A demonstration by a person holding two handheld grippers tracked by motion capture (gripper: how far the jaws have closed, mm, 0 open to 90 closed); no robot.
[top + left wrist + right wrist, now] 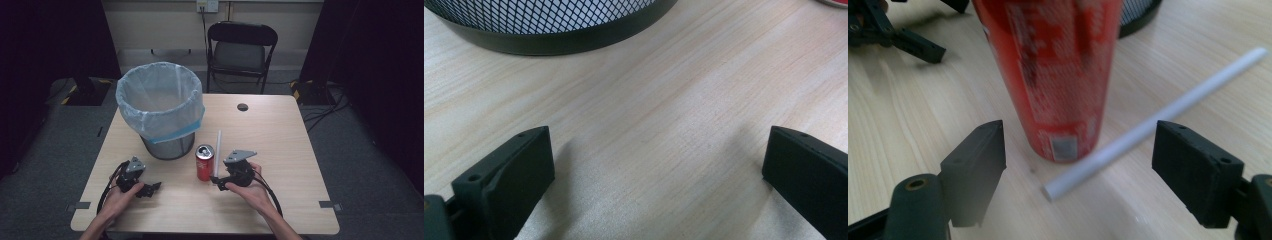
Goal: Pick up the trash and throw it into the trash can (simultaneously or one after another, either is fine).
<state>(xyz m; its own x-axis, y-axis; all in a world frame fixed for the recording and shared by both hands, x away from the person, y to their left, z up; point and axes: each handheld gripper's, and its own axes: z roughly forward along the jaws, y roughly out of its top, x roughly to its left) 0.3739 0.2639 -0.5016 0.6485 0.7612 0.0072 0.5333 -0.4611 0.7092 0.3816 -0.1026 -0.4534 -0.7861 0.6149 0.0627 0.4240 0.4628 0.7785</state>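
Standing upright on the wooden bench point(280, 150), the red drink can point(204, 163) sits just in front of the mesh waste bin point(161, 109), which is lined with a pale plastic bag. Beside the can, a white straw point(217, 150) lies flat on the bench, its near end just beside the can's base in the right gripper view. The right gripper point(1078, 165) is held low and close to the can, its fingers point(979, 160) spread apart with nothing pressed between them; the can and the near end of the straw stand ahead in the gap. The left gripper point(656, 165) rests over bare wood near the bin's base point(554, 42), fingers wide apart and holding nothing, well apart from the can. A black folding chair point(241, 50) stands beyond the bench.
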